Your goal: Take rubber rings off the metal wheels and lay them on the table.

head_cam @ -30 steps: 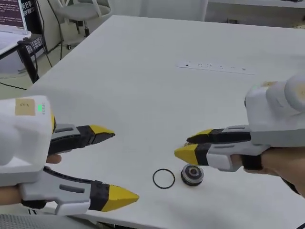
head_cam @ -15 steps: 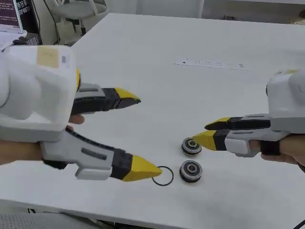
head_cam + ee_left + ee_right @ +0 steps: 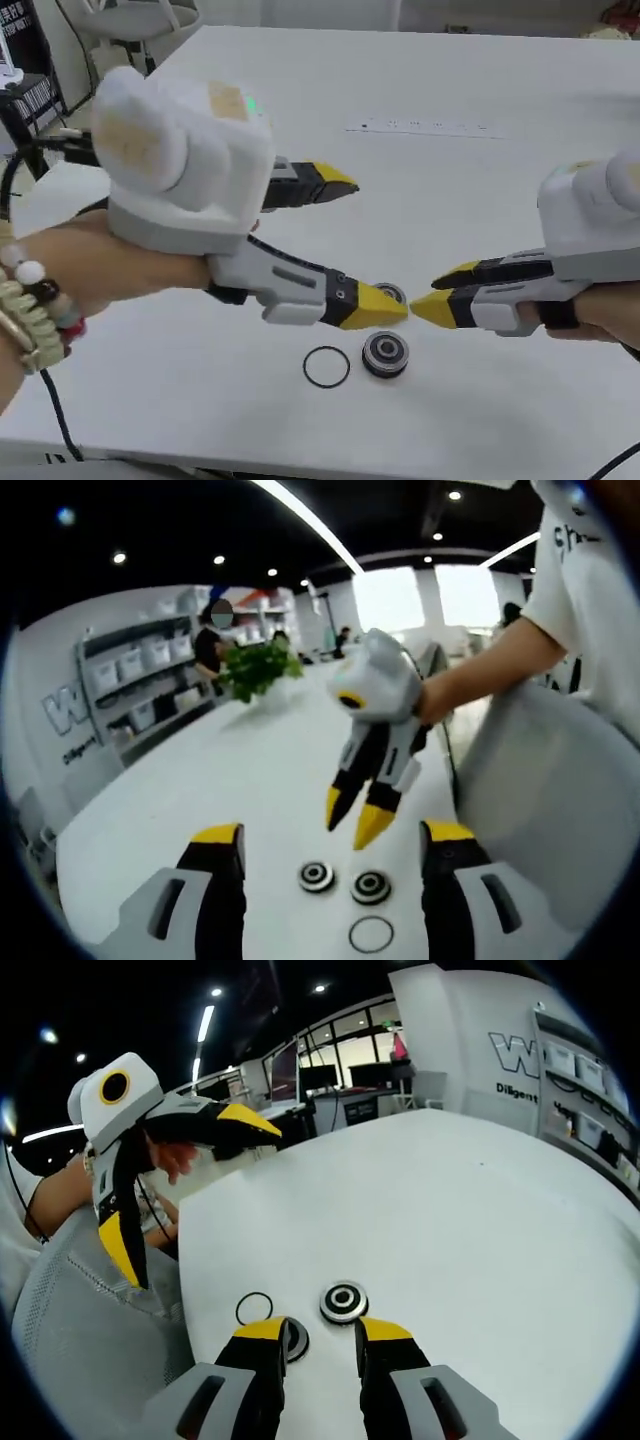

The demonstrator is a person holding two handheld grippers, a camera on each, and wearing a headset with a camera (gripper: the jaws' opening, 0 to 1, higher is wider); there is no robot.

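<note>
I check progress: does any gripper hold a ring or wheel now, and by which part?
Nothing is held. The left gripper is wide open and the right gripper slightly open, both empty; the loose ring lies on the table.

2 metal wheels are on the 1 white table point(image 3: 300, 90): the nearer wheel point(image 3: 385, 353) and the farther wheel point(image 3: 392, 293), the latter partly behind a jaw tip. 1 loose rubber ring point(image 3: 326, 367) lies by them. 2 grippers are there, the left gripper point(image 3: 375, 248) and the right gripper point(image 3: 432, 290), each with 2 yellow-tipped jaws. 1 white power strip point(image 3: 415, 127) lies farther back. 1 potted plant point(image 3: 258, 667) shows in the left gripper view.
</note>
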